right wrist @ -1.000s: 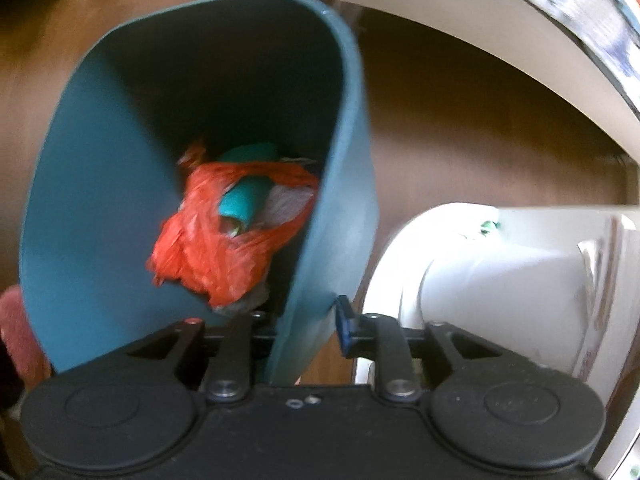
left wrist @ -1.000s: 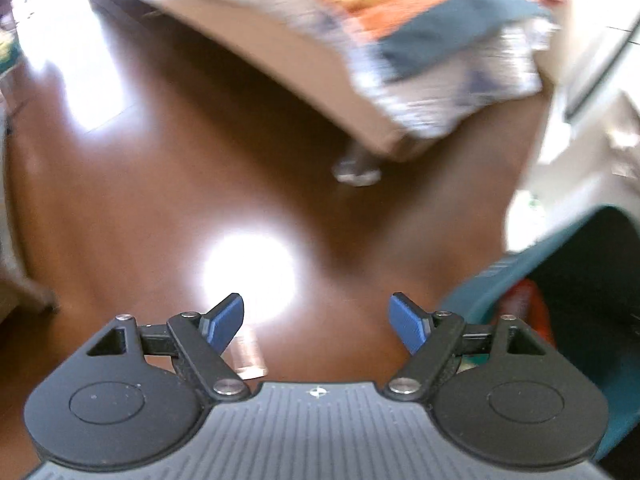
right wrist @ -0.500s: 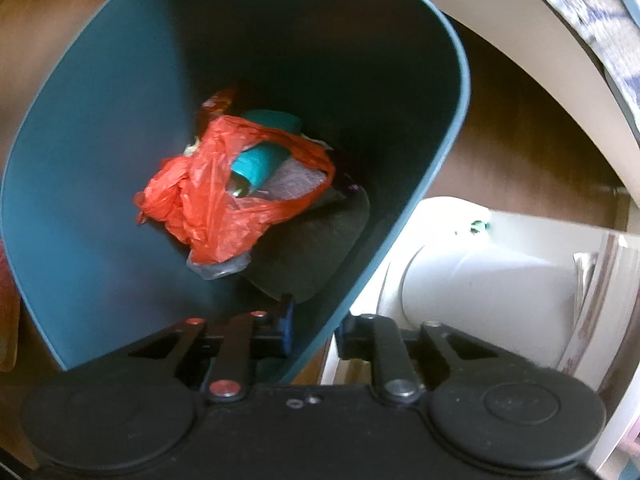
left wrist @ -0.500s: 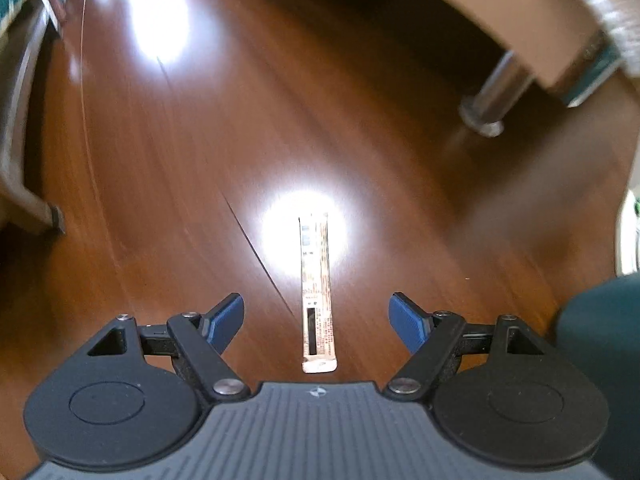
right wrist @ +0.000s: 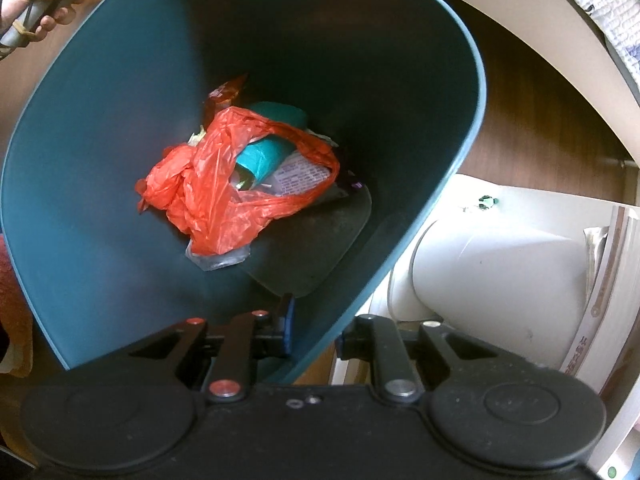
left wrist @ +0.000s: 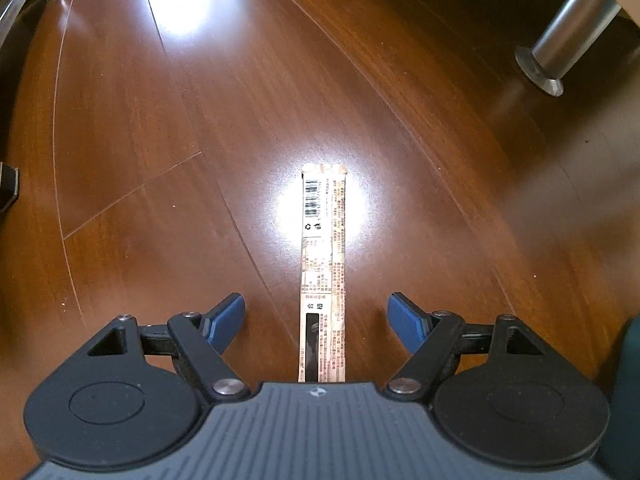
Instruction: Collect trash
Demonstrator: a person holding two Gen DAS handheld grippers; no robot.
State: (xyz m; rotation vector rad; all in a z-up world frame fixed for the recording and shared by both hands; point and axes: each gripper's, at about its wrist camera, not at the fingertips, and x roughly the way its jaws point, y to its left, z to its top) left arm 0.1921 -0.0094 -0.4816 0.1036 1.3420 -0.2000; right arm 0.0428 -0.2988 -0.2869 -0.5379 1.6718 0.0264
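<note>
**On the floor, a wrapper lined up between open jaws**

Down the left wrist view, the left gripper [left wrist: 316,316] hangs low over the dark wooden floor [left wrist: 160,128] with its jaws spread wide and nothing in them. A long, narrow printed wrapper [left wrist: 322,272] lies flat on the boards, directly ahead and centred in the gap. Its long axis runs straight away from the camera, parallel to the blue fingers [left wrist: 224,318], and its near end passes out of sight under the gripper body. Barcode and small print face up; glare from the floor surrounds its far half. A metal furniture leg [left wrist: 560,48] stands well apart at upper right. Because the strip lies along the fingers, closing would pinch it across its short width, which looks workable, though a flat wrapper on smooth wood may need the tips pressed right down to catch an edge.

Through the right wrist view, the right gripper [right wrist: 314,330] is clamped on the rim of a teal trash bin [right wrist: 72,200], one finger inside the wall and one outside. Inside lie a red plastic bag [right wrist: 216,196], a teal roll and other scraps. A white container [right wrist: 500,280] sits just beside the bin.

Left is plainly the nearer gripper for the pickup; the bin waits at its right.
</note>
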